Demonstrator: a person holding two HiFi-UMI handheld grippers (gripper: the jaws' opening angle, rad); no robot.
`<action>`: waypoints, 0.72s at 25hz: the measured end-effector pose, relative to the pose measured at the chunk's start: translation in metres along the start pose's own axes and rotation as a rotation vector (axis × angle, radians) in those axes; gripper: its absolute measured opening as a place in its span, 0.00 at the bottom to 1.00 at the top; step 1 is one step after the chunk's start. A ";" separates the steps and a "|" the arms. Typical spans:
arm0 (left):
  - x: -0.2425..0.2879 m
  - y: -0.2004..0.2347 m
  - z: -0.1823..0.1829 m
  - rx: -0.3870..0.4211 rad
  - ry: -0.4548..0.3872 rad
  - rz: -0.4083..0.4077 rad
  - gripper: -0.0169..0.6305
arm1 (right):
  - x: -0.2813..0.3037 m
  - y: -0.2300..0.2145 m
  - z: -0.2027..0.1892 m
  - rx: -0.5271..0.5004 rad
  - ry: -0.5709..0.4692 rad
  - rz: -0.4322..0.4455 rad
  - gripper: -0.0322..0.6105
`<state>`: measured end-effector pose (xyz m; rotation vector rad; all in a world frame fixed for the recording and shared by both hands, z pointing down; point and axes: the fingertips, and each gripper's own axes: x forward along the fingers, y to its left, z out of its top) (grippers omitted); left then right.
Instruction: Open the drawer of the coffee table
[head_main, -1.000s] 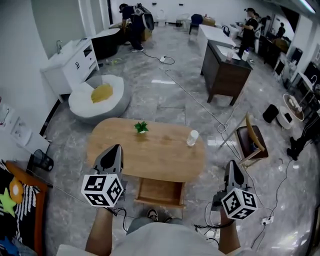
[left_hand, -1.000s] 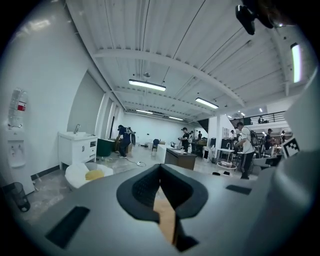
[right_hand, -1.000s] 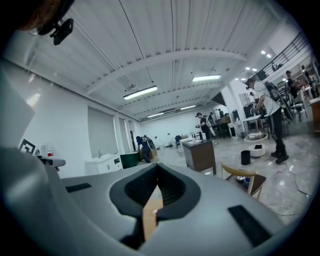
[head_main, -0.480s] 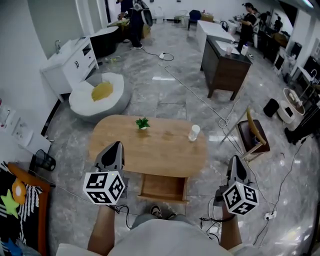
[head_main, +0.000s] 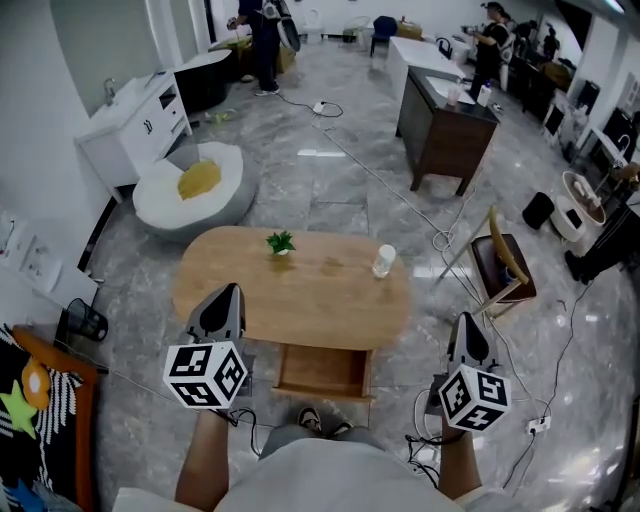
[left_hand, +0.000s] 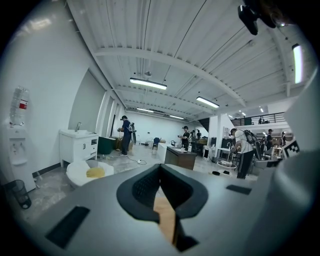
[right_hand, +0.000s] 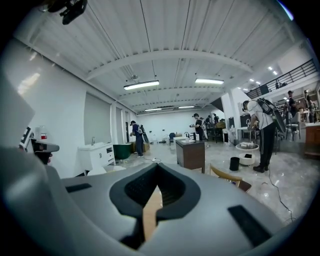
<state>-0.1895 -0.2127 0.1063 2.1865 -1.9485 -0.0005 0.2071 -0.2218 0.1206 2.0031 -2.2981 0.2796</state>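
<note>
The oval wooden coffee table (head_main: 300, 290) stands in front of me. Its drawer (head_main: 322, 370) is pulled out from under the near edge, and the inside looks bare. My left gripper (head_main: 228, 292) hovers over the table's near left corner, jaws together, holding nothing. My right gripper (head_main: 467, 322) hangs over the floor to the right of the table, also shut and empty. Neither touches the drawer. In the left gripper view the closed left gripper (left_hand: 162, 200) shows only a sliver of tabletop. The right gripper view shows the right gripper (right_hand: 155, 197) the same way.
A small potted plant (head_main: 281, 242) and a clear cup (head_main: 384, 261) stand on the table. A white beanbag (head_main: 195, 190) lies beyond the table on the left, a wooden chair (head_main: 505, 270) on the right. Cables (head_main: 430, 440) trail by my feet. People work at the room's far end.
The right gripper's marker cube has rolled slightly. Both grippers stay where they were and the drawer stands as far out as before.
</note>
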 end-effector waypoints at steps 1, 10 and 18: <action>0.001 0.000 0.000 -0.003 -0.001 -0.001 0.02 | 0.000 -0.001 -0.001 0.001 0.001 -0.003 0.05; 0.004 0.001 -0.005 -0.017 0.009 -0.008 0.02 | -0.002 -0.002 -0.006 0.016 0.011 -0.011 0.05; 0.009 0.002 -0.008 -0.027 0.009 -0.008 0.02 | 0.003 -0.004 -0.008 0.021 0.018 -0.004 0.05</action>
